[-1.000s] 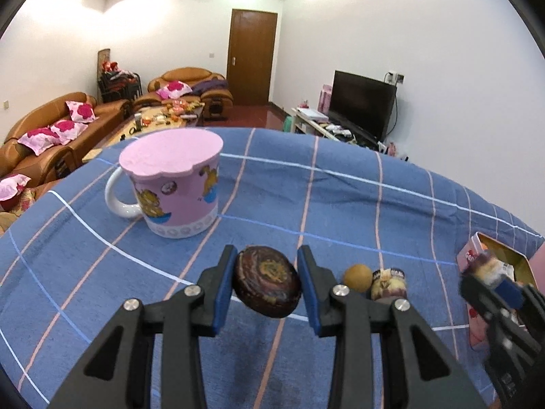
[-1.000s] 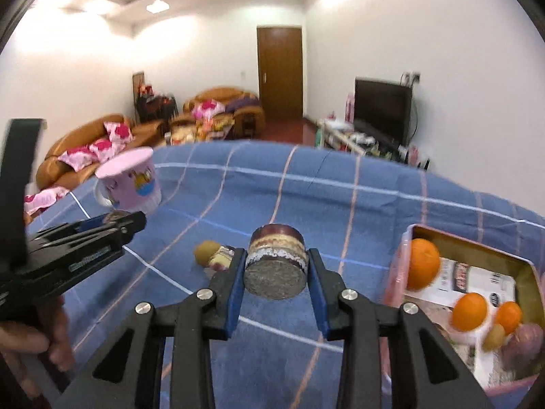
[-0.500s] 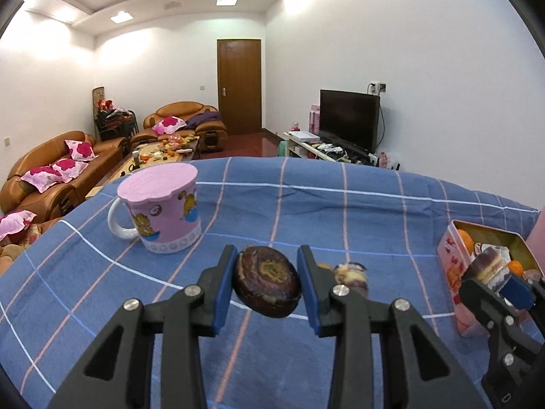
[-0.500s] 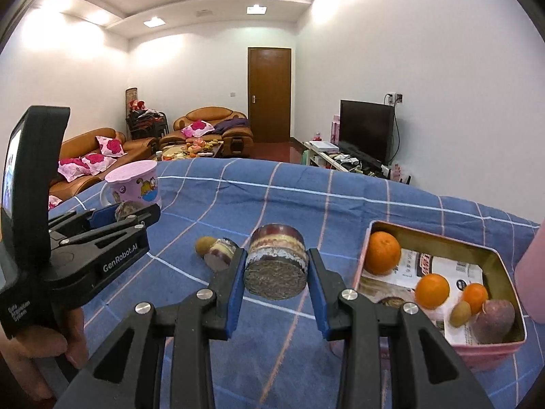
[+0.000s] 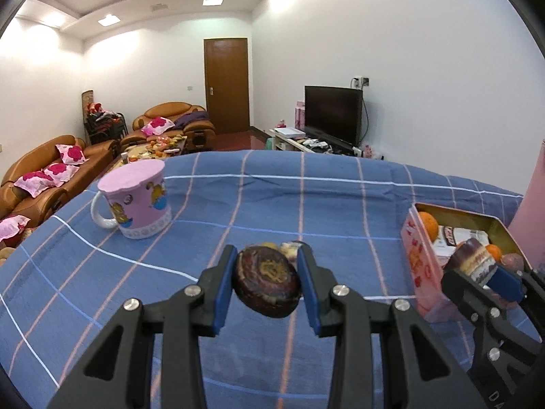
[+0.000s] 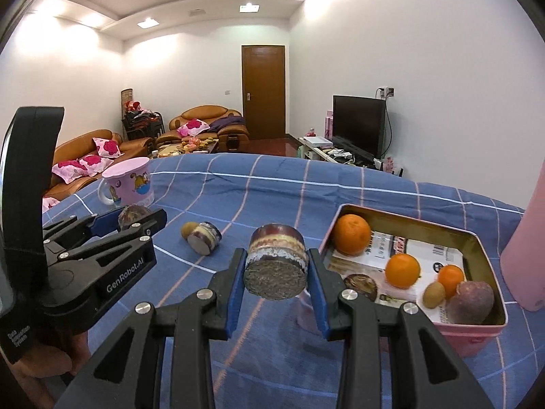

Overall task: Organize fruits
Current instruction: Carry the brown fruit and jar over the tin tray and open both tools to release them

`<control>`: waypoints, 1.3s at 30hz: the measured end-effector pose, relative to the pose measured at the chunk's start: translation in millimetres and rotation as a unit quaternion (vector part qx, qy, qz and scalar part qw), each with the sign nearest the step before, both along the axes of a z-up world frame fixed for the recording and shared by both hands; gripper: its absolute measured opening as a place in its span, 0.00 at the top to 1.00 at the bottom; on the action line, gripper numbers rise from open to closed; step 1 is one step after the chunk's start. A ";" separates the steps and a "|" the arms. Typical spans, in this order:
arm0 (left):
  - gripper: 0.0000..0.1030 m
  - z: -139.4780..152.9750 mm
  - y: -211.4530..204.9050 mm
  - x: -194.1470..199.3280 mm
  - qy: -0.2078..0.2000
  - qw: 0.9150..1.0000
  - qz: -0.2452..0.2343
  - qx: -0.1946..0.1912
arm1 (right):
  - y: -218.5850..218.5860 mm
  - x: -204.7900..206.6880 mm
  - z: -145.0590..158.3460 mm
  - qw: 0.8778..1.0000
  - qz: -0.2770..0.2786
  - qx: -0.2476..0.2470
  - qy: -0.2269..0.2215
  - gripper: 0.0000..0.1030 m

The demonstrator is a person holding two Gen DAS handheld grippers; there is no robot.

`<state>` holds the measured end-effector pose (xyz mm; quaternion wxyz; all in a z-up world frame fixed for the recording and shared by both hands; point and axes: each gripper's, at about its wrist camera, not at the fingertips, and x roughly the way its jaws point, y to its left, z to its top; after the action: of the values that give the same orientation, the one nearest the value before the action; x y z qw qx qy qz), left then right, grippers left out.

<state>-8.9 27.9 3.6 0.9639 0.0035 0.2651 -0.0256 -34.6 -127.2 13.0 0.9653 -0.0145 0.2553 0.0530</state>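
Purple-brown fruit clamped in both my grippers, tin at lower right.

My right gripper (image 6: 276,274) squeezes a layered, cut fruit chunk (image 6: 276,266), flat face toward me, just left of the metal tin (image 6: 490,255) holding oranges (image 6: 351,230); my left gripper (image 5: 266,283) grips a round dark fruit (image 5: 266,282), farther from the tin.

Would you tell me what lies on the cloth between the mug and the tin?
In the right wrist view, a kiwi and a layered jar on its side.
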 end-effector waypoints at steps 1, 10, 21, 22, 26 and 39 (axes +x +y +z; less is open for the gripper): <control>0.63 0.3 -2.9 -0.7 0.000 1.000 -0.001 0.000 | -2.2 -0.9 -0.1 1.000 -0.001 0.000 0.001 0.64; 0.63 -0.2 -24.5 -8.4 0.003 1.000 -0.013 -0.002 | -22.8 -11.0 0.0 1.000 -0.007 -0.001 0.003 0.64; 0.63 -0.4 -58.2 -14.4 0.008 0.999 -0.041 -0.005 | -50.0 -20.3 0.6 1.000 -0.017 -0.009 0.001 0.64; 0.63 -0.6 -61.7 -14.7 0.009 0.999 -0.043 -0.005 | -52.5 -20.6 0.5 1.000 -0.019 -0.009 0.001 0.64; 0.63 -0.8 -76.4 -16.9 0.010 0.998 -0.056 -0.002 | -63.9 -22.7 1.4 1.000 -0.028 -0.014 -0.003 0.64; 0.63 0.7 -123.7 -25.1 0.007 0.995 -0.097 0.008 | -105.4 -25.8 3.1 0.998 -0.055 -0.030 -0.010 0.64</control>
<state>-34.0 -95.8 4.2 0.9549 0.0364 0.2708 -0.1166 -60.4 -232.6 16.1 0.9683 -0.0302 0.2477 -0.0077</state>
